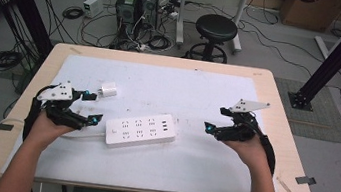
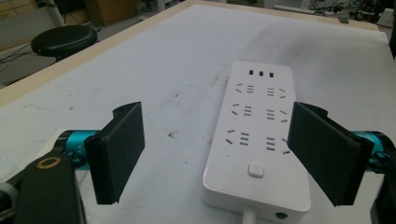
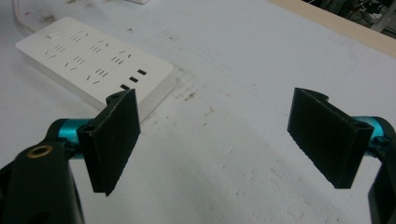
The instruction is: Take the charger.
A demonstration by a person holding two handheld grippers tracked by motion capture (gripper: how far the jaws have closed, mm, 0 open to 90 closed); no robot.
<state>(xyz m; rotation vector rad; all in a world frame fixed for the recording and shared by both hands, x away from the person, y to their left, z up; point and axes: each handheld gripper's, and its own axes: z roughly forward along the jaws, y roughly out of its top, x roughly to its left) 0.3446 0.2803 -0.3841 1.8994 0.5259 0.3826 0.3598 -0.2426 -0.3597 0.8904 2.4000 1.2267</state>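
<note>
Work barely begun: both grippers empty beside the power strip

Left gripper (image 1: pixel 90 107) is seen at the table's left side, jaws spread wide with nothing between them; in the left gripper view the power strip (image 2: pixel 258 135) lies just ahead of it, untouched. White charger (image 1: pixel 108 90) is seen just beyond that gripper, apart from the strip, plugged into nothing. Power strip (image 1: pixel 141 130) is laid flat at the middle of the white mat (image 1: pixel 198 170), every socket vacant. Right gripper (image 1: pixel 215 119) is held to its right, jaws likewise wide and empty; no grasp is judged made, so picking up and plugging are judged left.
</note>
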